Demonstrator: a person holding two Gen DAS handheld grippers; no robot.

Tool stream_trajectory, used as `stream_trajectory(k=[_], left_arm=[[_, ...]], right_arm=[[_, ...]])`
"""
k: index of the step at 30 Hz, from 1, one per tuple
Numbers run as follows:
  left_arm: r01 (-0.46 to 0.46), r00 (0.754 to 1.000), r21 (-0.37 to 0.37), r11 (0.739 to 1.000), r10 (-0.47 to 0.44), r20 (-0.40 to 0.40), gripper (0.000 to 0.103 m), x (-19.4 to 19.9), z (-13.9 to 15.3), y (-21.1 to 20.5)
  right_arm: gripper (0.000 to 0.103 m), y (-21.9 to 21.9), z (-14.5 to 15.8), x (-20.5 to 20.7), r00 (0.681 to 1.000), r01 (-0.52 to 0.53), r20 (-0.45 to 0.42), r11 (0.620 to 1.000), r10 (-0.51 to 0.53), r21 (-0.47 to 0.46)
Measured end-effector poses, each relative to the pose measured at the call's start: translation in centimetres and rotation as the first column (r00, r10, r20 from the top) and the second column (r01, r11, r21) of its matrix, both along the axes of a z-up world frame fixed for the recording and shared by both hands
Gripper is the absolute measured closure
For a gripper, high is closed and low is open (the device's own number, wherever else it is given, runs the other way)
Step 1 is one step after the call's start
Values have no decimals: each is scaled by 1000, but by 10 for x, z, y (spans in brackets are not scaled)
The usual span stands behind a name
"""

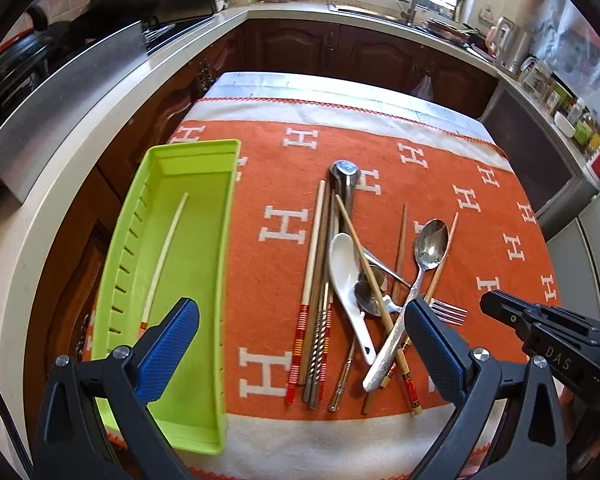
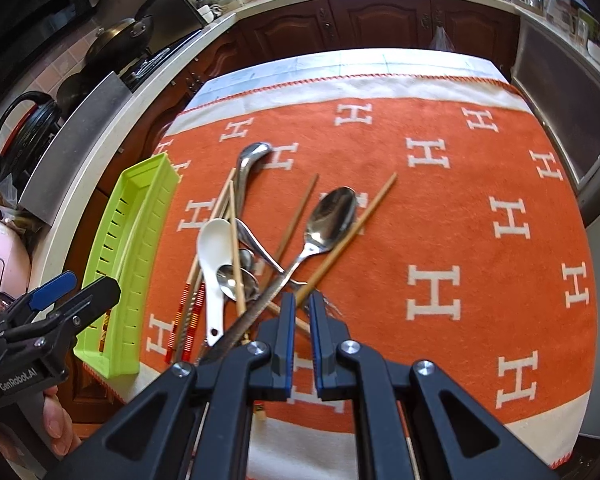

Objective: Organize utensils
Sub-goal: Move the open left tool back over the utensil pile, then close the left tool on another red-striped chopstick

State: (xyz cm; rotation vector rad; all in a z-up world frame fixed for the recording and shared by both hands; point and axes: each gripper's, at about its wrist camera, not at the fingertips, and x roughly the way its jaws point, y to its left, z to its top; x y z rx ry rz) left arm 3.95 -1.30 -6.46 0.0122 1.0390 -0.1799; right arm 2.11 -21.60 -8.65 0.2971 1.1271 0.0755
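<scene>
The worktop (image 1: pixel 380 92) carries an orange cloth (image 1: pixel 480 240) patterned with white H's. At its left edge lies a green tray (image 1: pixel 204 240), long side running away from the cameras, holding one pale chopstick (image 1: pixel 166 256). Just right of the tray, the utensils lie in a crossed pile (image 1: pixel 356 292) on the cloth: striped chopsticks (image 1: pixel 306 304) alongside one another, a white spoon (image 1: pixel 344 276) over a ladle (image 1: pixel 346 188), and a steel spoon (image 1: pixel 428 252) slanting across a chopstick and a fork (image 1: pixel 448 312).

The left tool (image 1: pixel 300 340) hangs above the near end of the pile, fingers spread wide and empty, one over the tray, one over the steel spoon's handle. The right tool (image 2: pixel 302 320) has its fingers nearly pressed together with nothing visible between them, above the near ends of the pile.

Only the left view looks into the tray's floor; the right view shows its slotted wall and a hand (image 2: pixel 58 420) gripping the left tool's handle.
</scene>
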Motion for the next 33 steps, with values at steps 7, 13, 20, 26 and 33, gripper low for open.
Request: stream_trajectory(k=[7, 13, 20, 26, 33], left_arm=[[53, 997, -23, 998, -55, -62, 2, 6, -19, -17], [15, 993, -50, 999, -21, -114, 2, 16, -35, -17], [-7, 987, -48, 999, -1, -158, 6, 31, -50, -19], [-4, 983, -52, 999, -6, -182, 32, 45, -60, -21], [53, 974, -5, 999, -53, -219, 72, 60, -68, -22]], right_arm=[[96, -16, -11, -1, 1000, 15, -7, 1000, -15, 25], [96, -24, -24, 4, 1000, 19, -22, 999, -18, 48], [96, -30, -35, 8, 999, 20, -31, 997, -18, 80], [96, -36, -44, 12, 999, 18, -47, 994, -13, 111], [96, -43, -49, 13, 999, 19, -49, 990, -13, 136]])
